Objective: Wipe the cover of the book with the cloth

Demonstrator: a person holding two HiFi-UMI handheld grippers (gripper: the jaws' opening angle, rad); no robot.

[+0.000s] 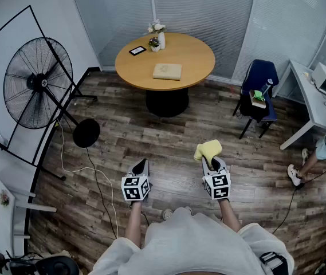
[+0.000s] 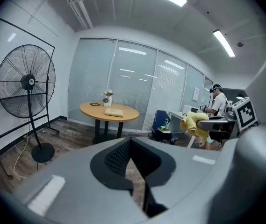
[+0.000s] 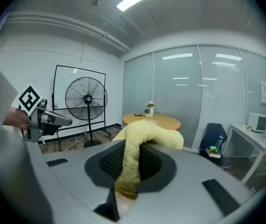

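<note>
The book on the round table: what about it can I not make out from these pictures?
- Head view: book too small; cover print and any dirt unreadable.
- Left gripper view: book small, seen nearly edge-on; its cover barely shows.
- Right gripper view: the cloth hides most of it.

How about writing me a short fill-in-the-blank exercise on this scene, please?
1. The right gripper is shut on a ___ cloth.
2. The left gripper is shut and holds ___.
3. The book lies on the round ___.
Missing words: yellow; nothing; table.
</note>
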